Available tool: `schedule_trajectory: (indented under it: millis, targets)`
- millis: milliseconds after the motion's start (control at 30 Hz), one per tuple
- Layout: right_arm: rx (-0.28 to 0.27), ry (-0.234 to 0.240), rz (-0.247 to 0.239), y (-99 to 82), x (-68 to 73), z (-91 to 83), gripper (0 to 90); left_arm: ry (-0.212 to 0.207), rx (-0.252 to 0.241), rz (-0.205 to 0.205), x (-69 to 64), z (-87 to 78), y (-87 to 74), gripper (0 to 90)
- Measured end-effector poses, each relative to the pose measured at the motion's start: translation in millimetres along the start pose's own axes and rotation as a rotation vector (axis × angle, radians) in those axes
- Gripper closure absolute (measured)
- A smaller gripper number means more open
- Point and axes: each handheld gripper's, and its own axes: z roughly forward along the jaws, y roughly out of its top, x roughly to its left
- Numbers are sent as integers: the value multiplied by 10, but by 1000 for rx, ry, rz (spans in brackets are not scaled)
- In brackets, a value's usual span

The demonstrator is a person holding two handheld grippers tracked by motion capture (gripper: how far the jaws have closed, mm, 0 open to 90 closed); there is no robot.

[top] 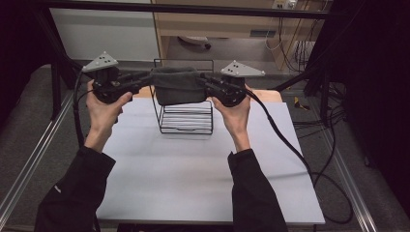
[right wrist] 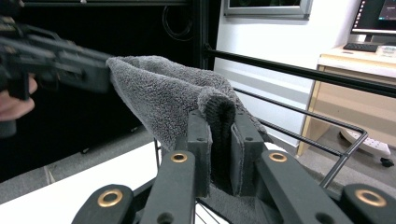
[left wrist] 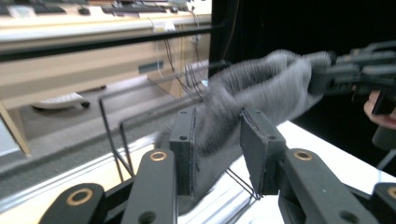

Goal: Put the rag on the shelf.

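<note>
Between both tools, towel over rack

towel draped over wire rack | rack on table, far centre

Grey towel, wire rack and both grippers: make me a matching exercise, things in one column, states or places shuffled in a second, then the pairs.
Column one:
1. grey towel
2. black wire rack
3. left gripper
4. right gripper

Column two:
A. jaws apart, the cloth loose between them
B. stands on the white table
C. jaws clamped on a folded edge of cloth
D. stretched between the two grippers above the rack

Pairs: 1-D, 2-B, 3-A, 4-C
</note>
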Motion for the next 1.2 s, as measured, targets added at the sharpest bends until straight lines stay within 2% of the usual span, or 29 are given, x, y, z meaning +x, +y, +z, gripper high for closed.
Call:
schedule_trajectory:
  millis: [100,233,333,567,733,900,1033,1133,1200]
  targets:
    - [3,2,-3,-11,10,-2,811,14,-4,-7,17,-45,76,692]
    - [6,4,-11,-22,23,-4,807,18,44,-12,40,45,101,773]
    - [5,10,-18,-44,28,-15,802,-4,69,-32,47,145,82,813]
    - [19,25,-30,-85,33,-32,778,-37,123,-23,-1,252,2,888]
    - [33,32,-31,-86,51,-49,689,-51,159,-1,-33,270,-72,895]
    - [49,37,-22,-75,64,-83,559,-49,188,21,-61,292,-122,896]
    - [42,40,-13,-55,69,-126,479,-51,207,34,-78,319,-191,897]
    - [32,39,-12,-31,68,-154,496,-54,223,38,-88,356,-248,897]
    - [39,47,-11,-20,66,-156,588,-42,237,58,-107,386,-278,898]
